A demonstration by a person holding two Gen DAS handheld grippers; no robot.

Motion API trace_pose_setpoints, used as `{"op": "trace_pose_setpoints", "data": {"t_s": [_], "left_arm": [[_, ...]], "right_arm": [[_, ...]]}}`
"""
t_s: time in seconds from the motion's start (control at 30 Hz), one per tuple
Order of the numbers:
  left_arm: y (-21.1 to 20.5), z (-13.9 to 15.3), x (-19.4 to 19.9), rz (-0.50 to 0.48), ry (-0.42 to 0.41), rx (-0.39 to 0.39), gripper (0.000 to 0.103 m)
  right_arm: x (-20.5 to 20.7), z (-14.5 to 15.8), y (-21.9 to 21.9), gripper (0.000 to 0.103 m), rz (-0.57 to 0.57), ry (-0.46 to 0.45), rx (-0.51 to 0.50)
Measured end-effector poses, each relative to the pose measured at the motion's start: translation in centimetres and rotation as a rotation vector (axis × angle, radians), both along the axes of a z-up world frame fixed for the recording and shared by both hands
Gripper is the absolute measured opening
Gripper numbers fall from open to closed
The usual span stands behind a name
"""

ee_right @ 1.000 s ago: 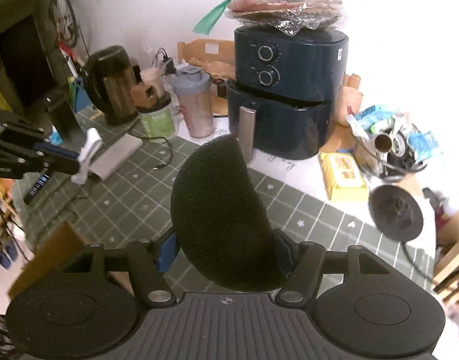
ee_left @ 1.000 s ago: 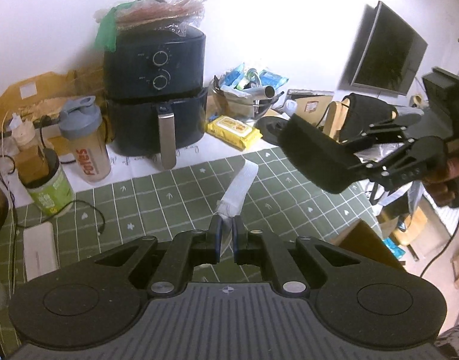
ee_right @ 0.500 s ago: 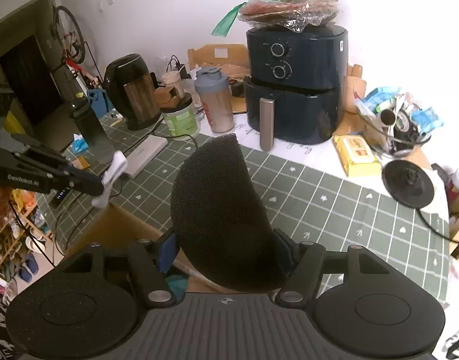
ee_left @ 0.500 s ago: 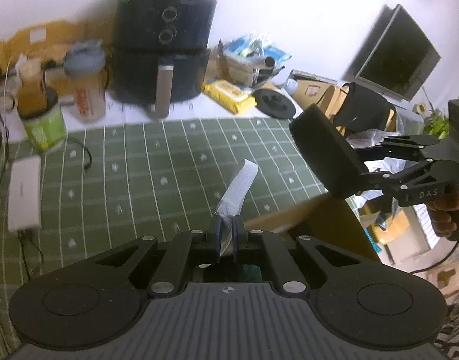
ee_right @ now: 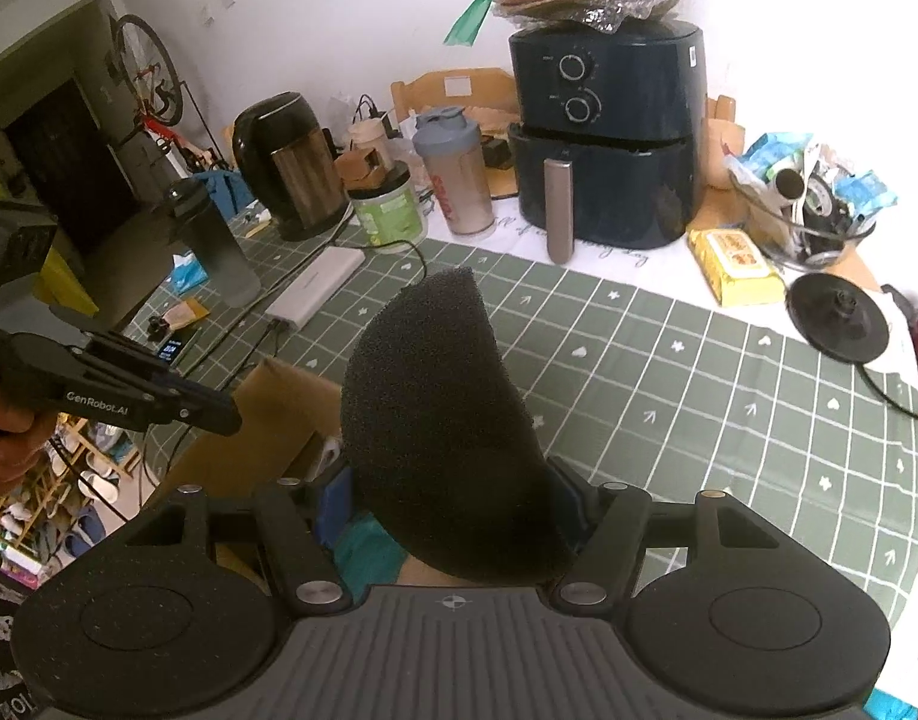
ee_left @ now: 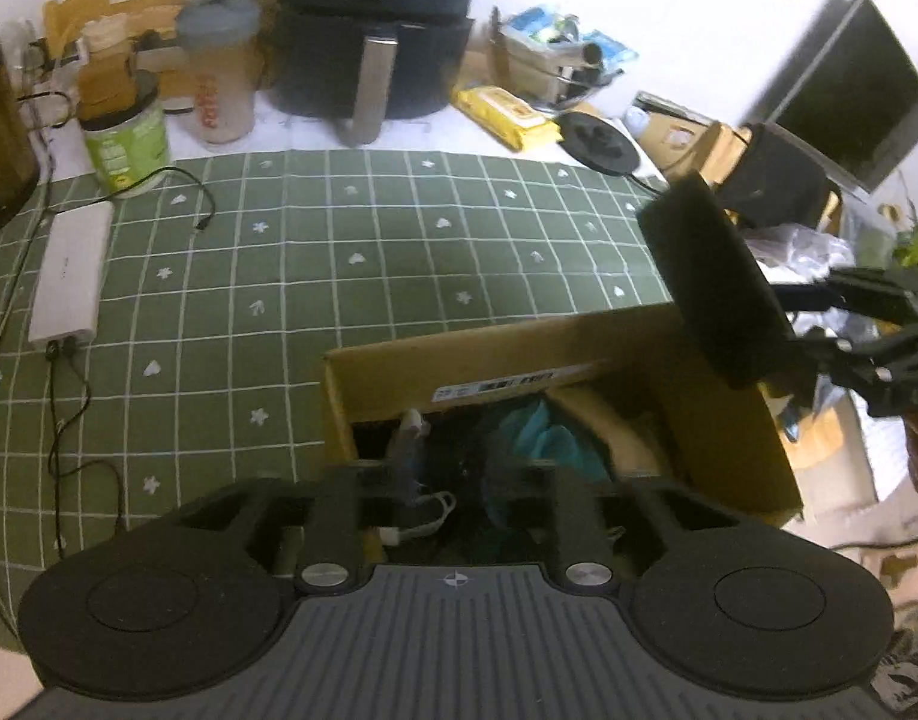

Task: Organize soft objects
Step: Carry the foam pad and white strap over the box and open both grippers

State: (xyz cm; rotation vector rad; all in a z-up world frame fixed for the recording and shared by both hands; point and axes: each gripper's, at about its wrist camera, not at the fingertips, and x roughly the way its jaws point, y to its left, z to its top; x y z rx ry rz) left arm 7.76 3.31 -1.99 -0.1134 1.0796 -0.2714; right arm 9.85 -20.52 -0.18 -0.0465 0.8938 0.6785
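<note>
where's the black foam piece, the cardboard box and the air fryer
black foam piece (ee_right: 441, 420), right wrist view, middle of its broad face
cardboard box (ee_left: 519, 354), left wrist view, inner back wall
air fryer (ee_right: 603, 138), right wrist view, front panel below the dials

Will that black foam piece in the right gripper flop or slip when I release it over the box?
The black porous foam piece stands upright unsupported above the right gripper, so probably springy, not floppy. Its rough surface suggests little slipping. Likely light.

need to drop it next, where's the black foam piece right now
The black foam piece is clamped in the right tongs, held above the right edge of the open cardboard box at the table's near side.
</note>
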Motion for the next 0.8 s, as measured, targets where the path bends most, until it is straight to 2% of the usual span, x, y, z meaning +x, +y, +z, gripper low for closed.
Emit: {"op": "trace_pose_setpoints", "data": {"t_s": [0.03,0.5,0.8], "left_arm": [[0.1,0.1,-0.2,0.015,-0.009,0.002,0.046],[-0.1,0.6,-1.7,0.110,-0.026,0.040,0.047],[0.7,1.0,-3.1,0.174,-0.032,0.040,0.047]], "right_arm": [[-0.2,0.0,0.0,0.068,0.002,0.003,0.001],[-1.7,-0.7,2.6,0.068,0.094,0.028,0.005],[-1.7,-0.6,6.1,0.070,0.207,0.014,0.001]]}}
